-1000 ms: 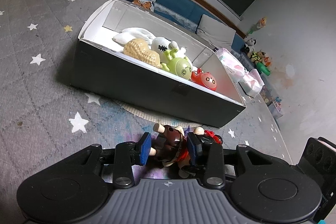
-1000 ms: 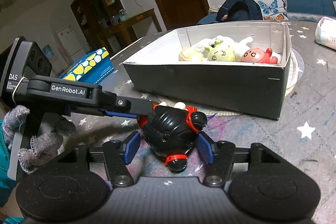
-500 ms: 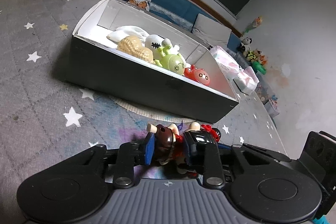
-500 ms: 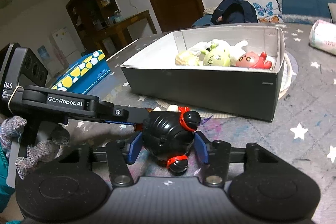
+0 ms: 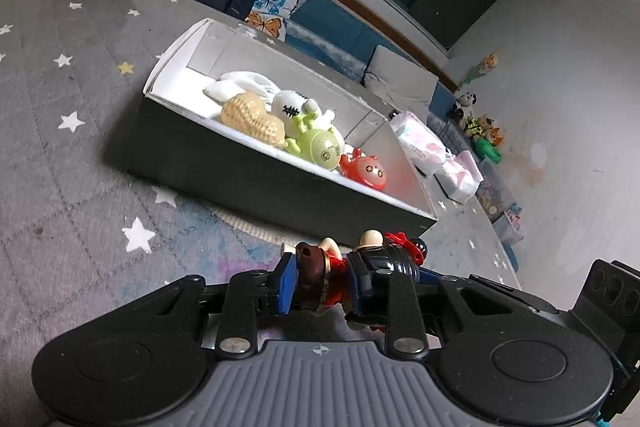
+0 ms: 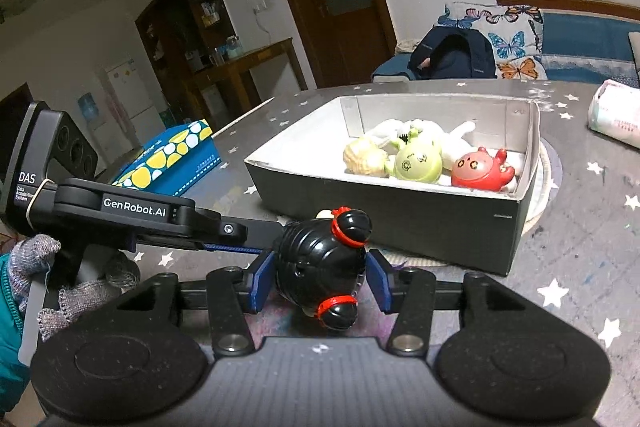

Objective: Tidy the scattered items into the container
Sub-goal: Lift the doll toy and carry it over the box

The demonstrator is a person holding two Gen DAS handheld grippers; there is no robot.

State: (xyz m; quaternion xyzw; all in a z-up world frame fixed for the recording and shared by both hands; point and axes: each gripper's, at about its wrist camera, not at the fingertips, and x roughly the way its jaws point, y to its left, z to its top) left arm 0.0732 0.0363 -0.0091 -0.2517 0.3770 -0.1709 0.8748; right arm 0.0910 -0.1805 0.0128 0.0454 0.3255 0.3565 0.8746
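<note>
left gripper (image 5: 322,285): closing, pinching the doll's brown boot (image 5: 314,273), bottom centre
right gripper (image 6: 320,279): closing, squeezing the doll's black head (image 6: 320,263)
box (image 6: 400,215): upper right, four toys inside

Both fingers' jaws are closing; left gripper (image 5: 320,287) now clamps the brown figure (image 5: 314,277).

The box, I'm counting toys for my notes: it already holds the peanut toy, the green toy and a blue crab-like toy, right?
Not quite. The crab-like toy is red, not blue, as the right wrist view shows. It lies in the box beside the green toy and the peanut toy.
</note>
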